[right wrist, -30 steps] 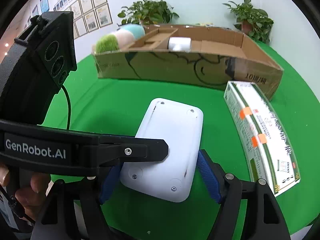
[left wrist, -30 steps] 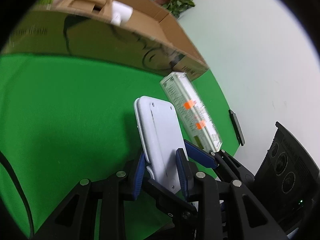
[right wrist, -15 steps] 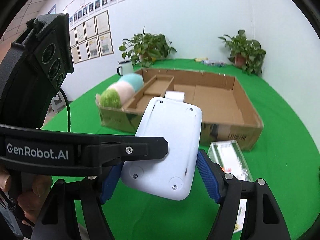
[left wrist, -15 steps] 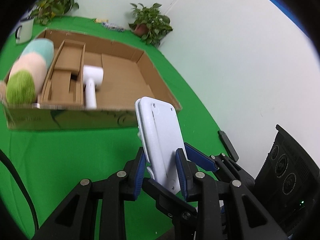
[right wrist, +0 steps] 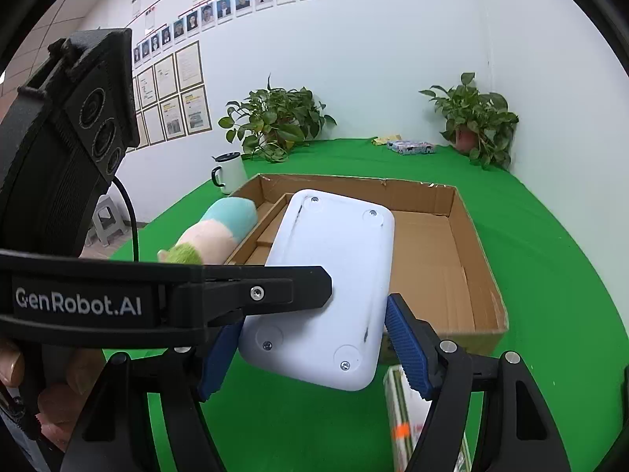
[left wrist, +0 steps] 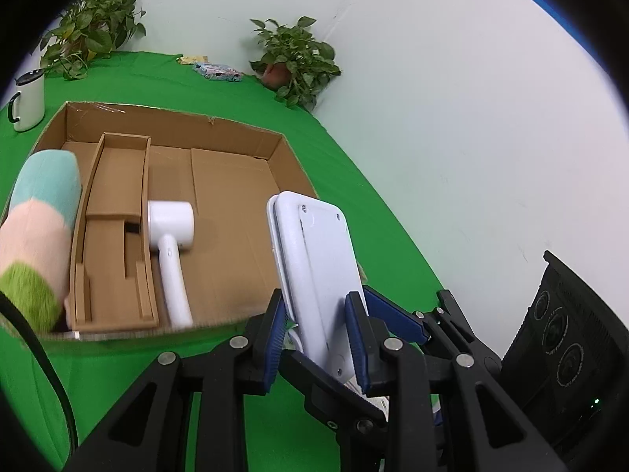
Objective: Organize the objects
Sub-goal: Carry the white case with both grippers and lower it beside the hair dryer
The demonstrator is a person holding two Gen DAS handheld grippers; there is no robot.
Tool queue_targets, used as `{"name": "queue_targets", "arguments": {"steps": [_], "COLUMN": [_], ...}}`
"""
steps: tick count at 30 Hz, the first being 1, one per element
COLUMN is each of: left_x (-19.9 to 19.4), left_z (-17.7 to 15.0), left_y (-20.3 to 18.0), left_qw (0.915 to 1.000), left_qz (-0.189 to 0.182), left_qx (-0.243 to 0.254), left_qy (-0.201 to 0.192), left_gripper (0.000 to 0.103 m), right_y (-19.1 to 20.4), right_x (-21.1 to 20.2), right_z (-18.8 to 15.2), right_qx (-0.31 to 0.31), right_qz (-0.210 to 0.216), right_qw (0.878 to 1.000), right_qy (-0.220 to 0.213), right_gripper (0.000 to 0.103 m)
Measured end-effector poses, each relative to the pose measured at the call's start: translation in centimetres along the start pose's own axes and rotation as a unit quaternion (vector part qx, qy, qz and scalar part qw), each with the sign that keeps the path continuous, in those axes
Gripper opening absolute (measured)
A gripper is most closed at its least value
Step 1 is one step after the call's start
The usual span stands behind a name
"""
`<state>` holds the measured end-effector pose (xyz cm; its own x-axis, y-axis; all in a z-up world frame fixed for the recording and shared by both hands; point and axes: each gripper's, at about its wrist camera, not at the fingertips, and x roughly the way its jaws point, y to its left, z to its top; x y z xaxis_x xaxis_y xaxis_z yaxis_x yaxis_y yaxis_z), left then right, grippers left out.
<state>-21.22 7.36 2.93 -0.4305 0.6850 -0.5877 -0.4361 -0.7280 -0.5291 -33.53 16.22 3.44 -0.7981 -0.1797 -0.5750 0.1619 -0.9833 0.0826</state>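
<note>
**Scale held by two grippers in front of the cardboard box**

Scale (left wrist: pixel 318 271) – a flat white device with its screwed underside showing – is held in the air in front of the cardboard box (left wrist: pixel 236 137). The left gripper (left wrist: pixel 316 338) pinches it across its thin sides, both blue pads pressed on the white plastic, so it stands on edge in the left wrist view. The right gripper (right wrist: pixel 314 350) clasps the same device across its wide face; the pad at 9 o'clock touches the edge, while at the pad at 3 o'clock I cannot tell if there is contact or a thin gap.

The box lies open on the green cloth (right wrist: pixel 550 275). Inside it, at 9 o'clock from the scale in the left wrist view, lies a white hair dryer (left wrist: pixel 171 247), beside a cardboard insert (left wrist: pixel 114 236). A plush toy (left wrist: pixel 35 236) in blue, pink and green leans at the box's 9 o'clock wall. A white mug (right wrist: pixel 230 173) stands outside the box at its 10 o'clock corner in the right wrist view.

Under the right gripper, at 5 o'clock in its view, a carton with green stripes (right wrist: pixel 405 424) lies on the cloth – only partly seen. Two potted plants (right wrist: pixel 275 122) stand at the far wall.
</note>
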Motion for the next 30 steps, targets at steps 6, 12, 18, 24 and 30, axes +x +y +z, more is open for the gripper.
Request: {"name": "queue_targets", "arguments": {"steps": [6,12,18,24,30], "left_x": [2.5,5.9,9.4,11.6,12.2], "left_z": [2.6,4.1,3.9,2.8,2.7], "left_y": [1.6,3.7,6.1,7.8,8.1], "left_qw": [0.9996,0.9963,0.9897,0.9825,0.9795], "left_qz": [0.016,0.049,0.070,0.081,0.085], "left_qx": [-0.010,-0.033,-0.060,-0.083,-0.082], "left_qy": [0.021,0.062,0.110,0.146,0.163], "left_gripper": [0.028,0.028,0.027,0.027,0.028], "right_y": [-2.4,-4.6,-6.9,-8.4,-7.8], "right_x": [-0.2,3.6,7.9,12.9,15.3], "right_z": [0.2,0.9,-0.9,-3.2,-4.2], "right_qx": [0.012,0.045,0.069,0.094,0.083], "right_qz": [0.010,0.045,0.067,0.085,0.069], "right_qw": [1.000,0.995,0.986,0.973,0.970], "right_qy": [0.024,0.074,0.135,0.192,0.220], "right_gripper": [0.069,0.069,0.069,0.069,0.070]}}
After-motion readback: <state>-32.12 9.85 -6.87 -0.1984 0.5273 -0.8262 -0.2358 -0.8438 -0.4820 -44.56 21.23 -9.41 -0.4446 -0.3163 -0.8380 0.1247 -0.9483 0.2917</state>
